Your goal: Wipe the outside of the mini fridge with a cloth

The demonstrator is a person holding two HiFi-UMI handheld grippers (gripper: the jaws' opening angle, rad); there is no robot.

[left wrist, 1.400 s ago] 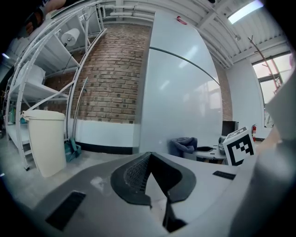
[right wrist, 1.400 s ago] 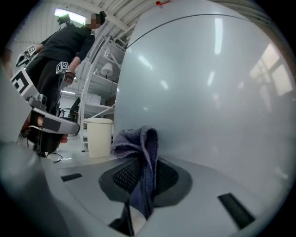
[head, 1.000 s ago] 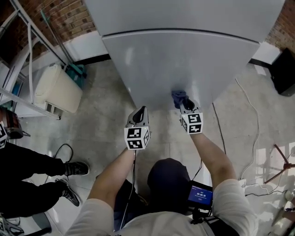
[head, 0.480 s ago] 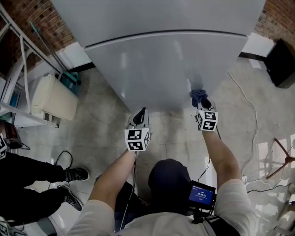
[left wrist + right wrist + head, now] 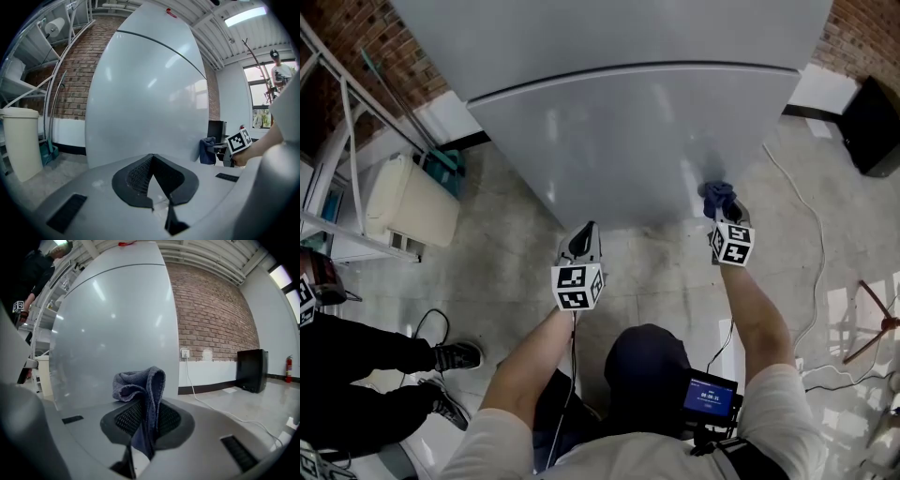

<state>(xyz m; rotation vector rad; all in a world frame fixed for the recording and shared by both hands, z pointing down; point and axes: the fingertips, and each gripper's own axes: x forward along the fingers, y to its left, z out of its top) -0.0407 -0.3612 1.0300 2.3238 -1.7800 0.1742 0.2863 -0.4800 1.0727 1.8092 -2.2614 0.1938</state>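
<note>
Right gripper [image 5: 721, 212] clamped on blue cloth [image 5: 717, 195]; we've slid it rightward along mini fridge [image 5: 619, 131] door, seemingly touching. Left gripper [image 5: 584, 232] closed, empty. We judge this pass nearly done.

Red brick wall [image 5: 211, 315], white skirting [image 5: 211, 373] at its foot. Grey concrete floor [image 5: 497, 253], a white cable [image 5: 802, 216] trailing across it. Metal rack [image 5: 347, 122] and cream bin [image 5: 412, 202] left, black cabinet [image 5: 252, 370] right, strip light [image 5: 243, 16] overhead.

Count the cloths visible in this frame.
1. A blue cloth is pinched in the right gripper, at the lower right corner of the mini fridge. The left gripper is shut and empty. No other cloth shows.
</note>
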